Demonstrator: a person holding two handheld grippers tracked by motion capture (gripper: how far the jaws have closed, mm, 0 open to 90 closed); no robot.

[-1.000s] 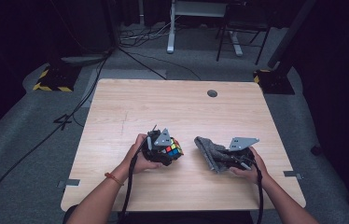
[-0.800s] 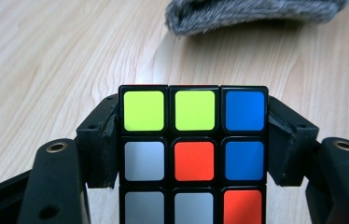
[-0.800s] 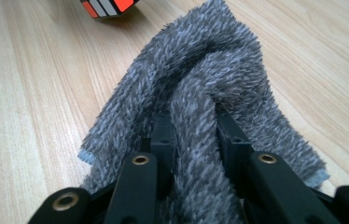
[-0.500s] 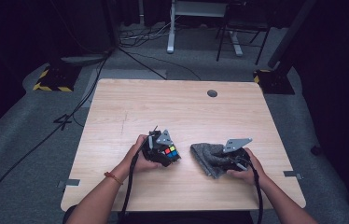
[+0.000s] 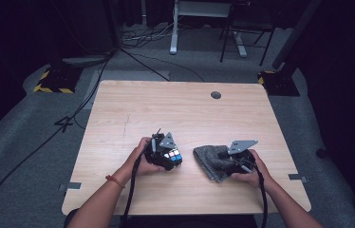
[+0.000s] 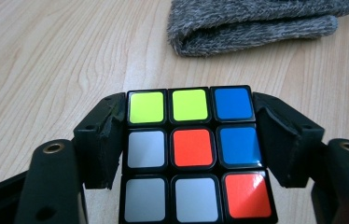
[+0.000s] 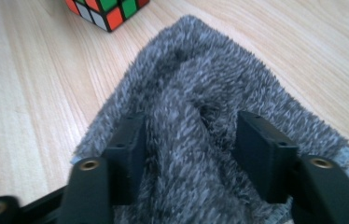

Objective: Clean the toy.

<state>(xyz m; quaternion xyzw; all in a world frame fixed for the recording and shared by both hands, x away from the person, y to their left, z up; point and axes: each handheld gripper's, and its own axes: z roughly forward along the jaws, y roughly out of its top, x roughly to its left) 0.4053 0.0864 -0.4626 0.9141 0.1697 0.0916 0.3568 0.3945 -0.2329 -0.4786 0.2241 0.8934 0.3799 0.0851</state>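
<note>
**Grey fleece pinched, cube clamped**

Grey fuzzy cloth [image 7: 200, 135] bunches between the right tongs [image 7: 189, 158], closed on its soft, limp folds; grip deep or it slips. Left tongs [image 6: 189, 140] squeeze the rigid, slick puzzle cube [image 6: 193, 151] by opposite faces. Both sit near the bench [image 5: 175, 109] front edge, just apart.

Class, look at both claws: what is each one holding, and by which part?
The left claw grips the puzzle cube by two opposite sides. The right claw pinches the grey cloth across its bunched near end.
</note>
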